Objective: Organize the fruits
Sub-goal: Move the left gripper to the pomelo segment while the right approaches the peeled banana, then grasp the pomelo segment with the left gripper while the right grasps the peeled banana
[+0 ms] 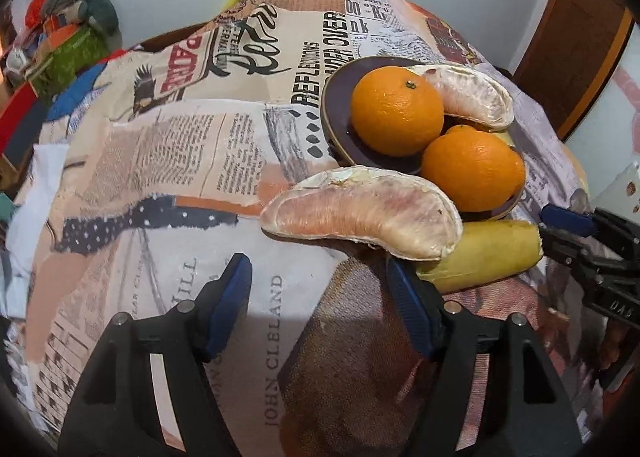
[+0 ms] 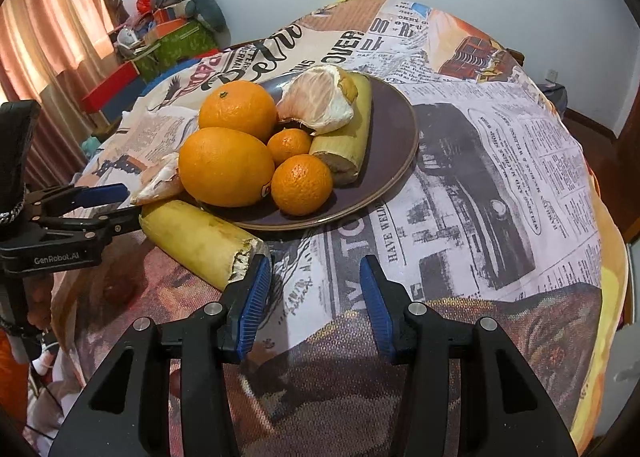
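Observation:
A dark purple plate (image 2: 386, 125) holds two large oranges (image 2: 226, 167), two small mandarins (image 2: 302, 185), a banana piece (image 2: 352, 121) and a peeled pomelo segment (image 2: 316, 103). Off the plate, another pomelo segment (image 1: 360, 217) lies on the cloth by the near rim, resting partly on a second banana piece (image 1: 484, 253). My left gripper (image 1: 316, 271) is open just short of that segment, with only cloth between its fingers. My right gripper (image 2: 316, 269) is open and empty. Its left finger (image 2: 256, 289) sits against the cut end of the loose banana piece (image 2: 196, 237).
A newspaper-print cloth (image 2: 500, 177) covers the round table and drops away at its edges. Boxes and a grey soft toy (image 2: 188, 1) are piled at the back left near a curtain (image 2: 52, 29). A wooden frame (image 1: 576, 37) stands at the right.

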{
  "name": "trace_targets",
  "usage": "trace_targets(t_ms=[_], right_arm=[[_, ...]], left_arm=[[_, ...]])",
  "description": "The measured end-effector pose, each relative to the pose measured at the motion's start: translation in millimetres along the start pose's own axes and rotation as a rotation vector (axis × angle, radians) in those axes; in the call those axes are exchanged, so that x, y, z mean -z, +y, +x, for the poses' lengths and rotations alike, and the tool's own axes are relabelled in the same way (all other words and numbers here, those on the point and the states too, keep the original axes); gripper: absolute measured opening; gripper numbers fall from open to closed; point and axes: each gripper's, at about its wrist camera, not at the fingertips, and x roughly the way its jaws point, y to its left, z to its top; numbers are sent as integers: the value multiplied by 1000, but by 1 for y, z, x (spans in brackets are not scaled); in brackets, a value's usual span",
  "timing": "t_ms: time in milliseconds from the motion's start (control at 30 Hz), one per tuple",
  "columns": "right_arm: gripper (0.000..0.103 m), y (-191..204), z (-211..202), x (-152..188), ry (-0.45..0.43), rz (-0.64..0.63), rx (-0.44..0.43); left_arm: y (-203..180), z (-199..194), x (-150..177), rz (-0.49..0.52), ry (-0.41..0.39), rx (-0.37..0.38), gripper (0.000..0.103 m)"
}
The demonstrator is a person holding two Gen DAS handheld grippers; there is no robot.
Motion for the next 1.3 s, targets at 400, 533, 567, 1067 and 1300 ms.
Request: trace_targets(t_ms=[400, 533, 567, 1067, 1300], right_arm=[[44, -33, -39, 35, 0, 49, 61], [44, -42, -52, 41, 0, 67, 62], [44, -42, -55, 40, -7, 68, 59], [52, 9, -27, 10, -36, -55, -14], [58, 18, -16, 6, -18, -93, -34]], left_arm=[[-59, -5, 1, 92, 15, 74, 70], [-71, -11, 0, 117, -6, 63, 70], [-70, -15, 0, 113, -17, 68, 70], [-30, -1, -6, -3, 15, 1, 85], [-38, 19, -10, 24, 8, -47, 85]])
